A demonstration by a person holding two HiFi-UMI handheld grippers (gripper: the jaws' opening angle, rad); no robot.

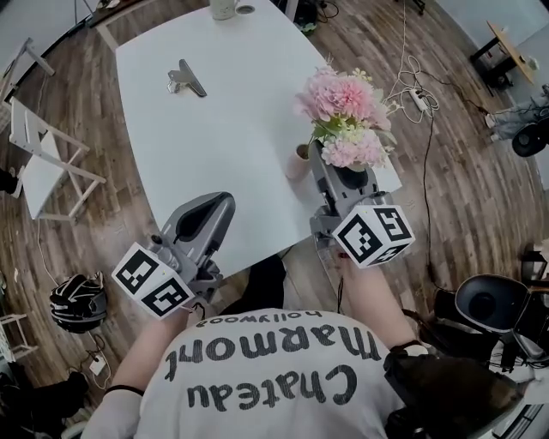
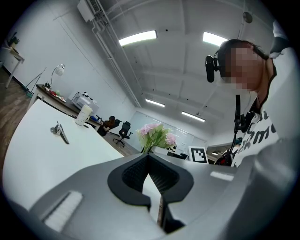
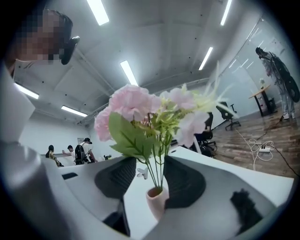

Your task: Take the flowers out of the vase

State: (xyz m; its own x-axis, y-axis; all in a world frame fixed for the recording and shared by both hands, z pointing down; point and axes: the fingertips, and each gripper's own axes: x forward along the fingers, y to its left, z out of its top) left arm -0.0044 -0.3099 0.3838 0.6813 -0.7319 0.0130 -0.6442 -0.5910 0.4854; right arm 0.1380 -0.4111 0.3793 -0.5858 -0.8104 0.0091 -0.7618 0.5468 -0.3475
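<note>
A bunch of pink and cream flowers (image 1: 343, 107) stands in a small pale pink vase (image 1: 299, 161) near the right edge of the white table (image 1: 214, 129). My right gripper (image 1: 328, 165) reaches in level from the near side, partly hidden under the blooms. In the right gripper view the green stems (image 3: 157, 171) and the vase (image 3: 157, 202) stand between its wide jaws, close to the right pad (image 3: 185, 180), and nothing presses on them. My left gripper (image 1: 225, 202) hovers over the table's near edge, well left of the vase, fingertips together and holding nothing (image 2: 149, 157).
A metal clip (image 1: 186, 79) lies on the far part of the table, a white cup (image 1: 223, 9) at its far end. On the floor: a white folding chair (image 1: 43, 163), a dark helmet (image 1: 77, 302), cables (image 1: 412, 94) and a black chair (image 1: 489, 300).
</note>
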